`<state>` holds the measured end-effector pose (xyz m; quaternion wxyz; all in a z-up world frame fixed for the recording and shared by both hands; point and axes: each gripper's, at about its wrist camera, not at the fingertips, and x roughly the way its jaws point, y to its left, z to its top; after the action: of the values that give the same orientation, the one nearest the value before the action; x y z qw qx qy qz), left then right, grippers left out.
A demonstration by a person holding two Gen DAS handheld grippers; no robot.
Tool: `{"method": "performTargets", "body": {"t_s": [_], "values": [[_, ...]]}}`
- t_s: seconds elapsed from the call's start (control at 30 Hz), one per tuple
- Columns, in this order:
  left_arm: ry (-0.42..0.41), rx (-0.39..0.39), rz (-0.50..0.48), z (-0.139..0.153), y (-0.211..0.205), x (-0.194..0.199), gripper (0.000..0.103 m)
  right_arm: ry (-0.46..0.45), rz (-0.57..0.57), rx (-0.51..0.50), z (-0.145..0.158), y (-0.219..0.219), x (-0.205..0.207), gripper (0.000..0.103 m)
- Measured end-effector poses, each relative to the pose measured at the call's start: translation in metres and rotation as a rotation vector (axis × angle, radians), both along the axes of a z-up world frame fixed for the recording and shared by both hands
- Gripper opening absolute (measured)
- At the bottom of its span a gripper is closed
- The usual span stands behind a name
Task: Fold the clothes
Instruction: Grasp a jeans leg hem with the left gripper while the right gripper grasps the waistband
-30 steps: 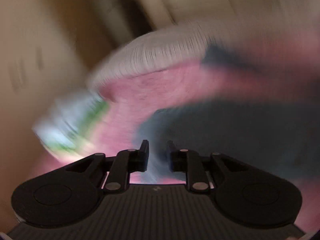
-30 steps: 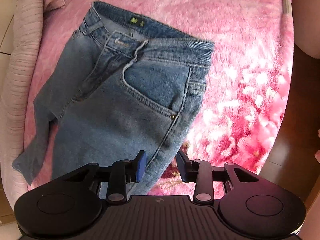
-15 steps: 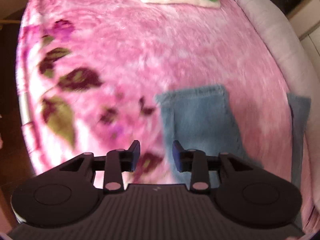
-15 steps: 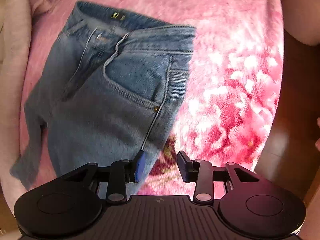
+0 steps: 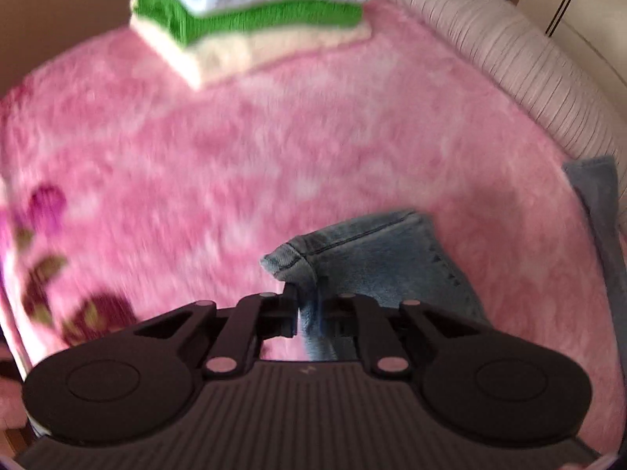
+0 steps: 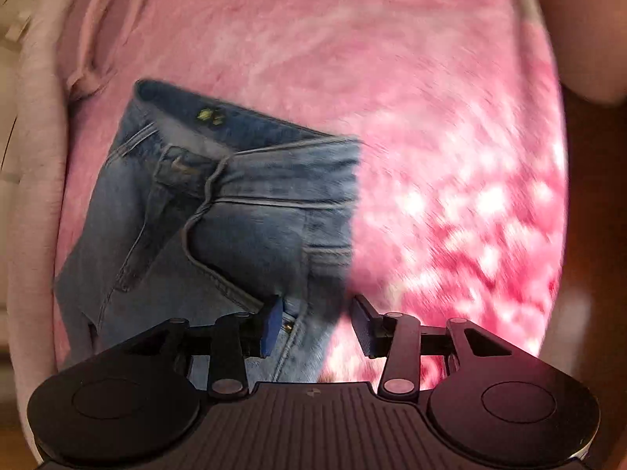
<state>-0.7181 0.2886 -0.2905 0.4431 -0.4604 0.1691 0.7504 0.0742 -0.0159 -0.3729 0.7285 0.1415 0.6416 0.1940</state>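
Note:
A pair of blue jeans lies on a fluffy pink blanket [image 5: 274, 149]. In the left wrist view, my left gripper [image 5: 309, 313] is shut on the hem end of one jeans leg [image 5: 376, 258], with denim bunched between the fingers. The other leg's hem [image 5: 595, 192] lies at the far right. In the right wrist view, the waistband and front pocket of the jeans [image 6: 235, 203] lie spread out. My right gripper [image 6: 317, 325] is open, low over the jeans' side seam by the pocket, with denim between the spread fingers.
A stack of folded clothes [image 5: 250, 19], white on green on cream, sits at the far end of the blanket. A padded pink-beige bed edge [image 5: 529, 62] curves along the right. Pink fabric [image 6: 94, 39] lies bunched above the waistband. Dark floor [image 6: 588, 235] borders the blanket.
My left gripper swung down to the jeans leg hem and closed on it. My right gripper moved lower and closer to the jeans' pocket seam, staying open.

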Motion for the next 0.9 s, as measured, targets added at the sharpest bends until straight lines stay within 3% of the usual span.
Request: {"method": "performTargets", "body": {"t_s": [0.03, 0.13, 0.27, 0.3, 0.4, 0.43, 0.5, 0.53, 0.6, 0.67, 0.7, 0.9], "values": [[0.002, 0.015, -0.009, 0.007, 0.001, -0.004, 0.008, -0.03, 0.058, -0.02, 0.003, 0.006, 0.0, 0.003], [-0.006, 0.048, -0.038, 0.028, 0.0, -0.012, 0.008, -0.076, 0.169, 0.004, 0.03, 0.012, 0.001, 0.001], [0.014, 0.042, -0.053, 0.041, -0.024, -0.027, 0.008, -0.09, 0.223, 0.173, 0.078, -0.015, 0.011, 0.0], [0.025, 0.029, -0.053, 0.041, -0.03, -0.031, 0.008, -0.074, 0.237, 0.146, 0.074, -0.02, 0.012, 0.0], [0.118, -0.168, -0.068, -0.004, -0.047, -0.035, 0.009, -0.025, 0.279, 0.053, 0.059, -0.034, 0.015, 0.0], [0.146, -0.238, -0.089, -0.019, -0.051, -0.032, 0.009, -0.005, 0.297, -0.035, 0.047, -0.035, 0.015, 0.001], [0.191, -0.249, -0.103, -0.026, -0.059, -0.025, 0.011, 0.043, 0.368, -0.199, 0.03, -0.035, 0.015, 0.003], [0.211, -0.242, -0.106, -0.022, -0.06, -0.021, 0.011, 0.047, 0.416, -0.228, 0.03, -0.037, 0.015, 0.004], [0.24, -0.244, -0.134, -0.015, -0.058, -0.017, 0.011, -0.007, 0.471, -0.19, 0.043, -0.039, 0.019, 0.012], [0.276, -0.245, -0.189, -0.007, -0.054, -0.015, 0.013, -0.057, 0.514, -0.128, 0.057, -0.037, 0.028, 0.041], [0.295, -0.237, -0.2, -0.005, -0.051, -0.013, 0.014, -0.082, 0.544, -0.102, 0.062, -0.031, 0.035, 0.046], [0.372, -0.205, -0.24, -0.001, -0.031, -0.001, 0.01, -0.162, 0.744, 0.026, 0.069, 0.017, 0.067, 0.05]]}}
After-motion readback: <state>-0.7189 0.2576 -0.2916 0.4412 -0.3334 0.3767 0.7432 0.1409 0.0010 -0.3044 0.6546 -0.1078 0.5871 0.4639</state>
